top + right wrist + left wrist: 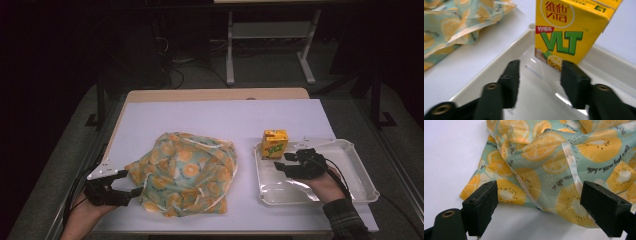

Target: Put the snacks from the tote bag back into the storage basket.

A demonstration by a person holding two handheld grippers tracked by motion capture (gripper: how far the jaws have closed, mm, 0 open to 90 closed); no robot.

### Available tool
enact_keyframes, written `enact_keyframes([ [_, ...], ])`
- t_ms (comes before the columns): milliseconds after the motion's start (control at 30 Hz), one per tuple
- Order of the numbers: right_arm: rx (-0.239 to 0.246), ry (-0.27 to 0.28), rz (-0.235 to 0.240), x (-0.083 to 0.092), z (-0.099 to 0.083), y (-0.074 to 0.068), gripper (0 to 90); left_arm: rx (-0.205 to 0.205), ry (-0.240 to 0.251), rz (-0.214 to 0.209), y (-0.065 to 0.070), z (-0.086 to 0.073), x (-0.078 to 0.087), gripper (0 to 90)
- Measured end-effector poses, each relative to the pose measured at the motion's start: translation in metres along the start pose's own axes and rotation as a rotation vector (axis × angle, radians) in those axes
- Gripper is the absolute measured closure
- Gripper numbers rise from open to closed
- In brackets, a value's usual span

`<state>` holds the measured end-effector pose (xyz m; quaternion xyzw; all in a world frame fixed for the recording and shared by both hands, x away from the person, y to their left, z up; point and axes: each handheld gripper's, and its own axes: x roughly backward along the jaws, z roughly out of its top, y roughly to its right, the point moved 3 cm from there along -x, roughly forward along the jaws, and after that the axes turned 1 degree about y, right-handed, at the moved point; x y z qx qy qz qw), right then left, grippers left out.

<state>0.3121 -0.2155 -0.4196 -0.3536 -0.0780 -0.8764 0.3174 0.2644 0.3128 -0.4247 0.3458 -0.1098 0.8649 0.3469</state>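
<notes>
A crumpled fabric bag printed with orange and kiwi slices lies on the white table cover. My left gripper sits at its near-left corner, open. In the left gripper view the bag has its hem between the wide jaws of the gripper, and the pads do not press on it. A yellow drink carton stands upright in the far-left corner of a white tray. My right gripper is over the tray just short of the carton, open, with nothing between the jaws of the gripper.
The white cover spans most of the wooden table. The tray's raised rim runs beside my right gripper, with the bag's edge beyond it. Another table's metal legs stand on the floor behind.
</notes>
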Motion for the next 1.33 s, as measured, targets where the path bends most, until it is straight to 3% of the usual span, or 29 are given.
enact_keyframes([
  [133, -0.014, 0.015, -0.017, 0.008, -0.005, -0.003, 34.6, -0.003, 0.001, -0.002, 0.000, 0.000, 0.000, 14.4],
  [667, -0.022, 0.048, -0.054, 0.028, -0.027, -0.009, 18.8, -0.017, -0.004, -0.010, 0.001, 0.000, -0.001, 14.5],
  [1333, -0.010, 0.084, -0.069, 0.037, -0.038, -0.012, 14.2, -0.035, -0.016, -0.026, 0.004, 0.000, -0.003, 14.5],
])
